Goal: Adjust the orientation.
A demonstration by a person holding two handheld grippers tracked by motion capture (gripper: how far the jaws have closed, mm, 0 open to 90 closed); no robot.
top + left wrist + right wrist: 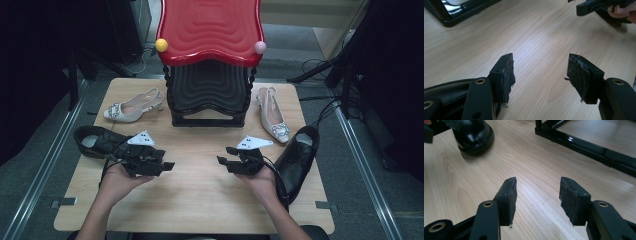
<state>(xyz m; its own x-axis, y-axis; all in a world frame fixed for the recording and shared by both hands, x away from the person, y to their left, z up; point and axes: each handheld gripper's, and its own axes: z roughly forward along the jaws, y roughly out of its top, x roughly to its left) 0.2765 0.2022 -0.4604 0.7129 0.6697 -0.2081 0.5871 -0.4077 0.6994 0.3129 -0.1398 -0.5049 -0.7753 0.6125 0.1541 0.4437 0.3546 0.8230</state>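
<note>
High view: the left gripper and right gripper face each other over bare table, each black shoe lying just outboard of its hand.

Left gripper view: jaws wide, empty.

Right gripper view: jaws apart, empty; shoe toe ahead-left.
</note>
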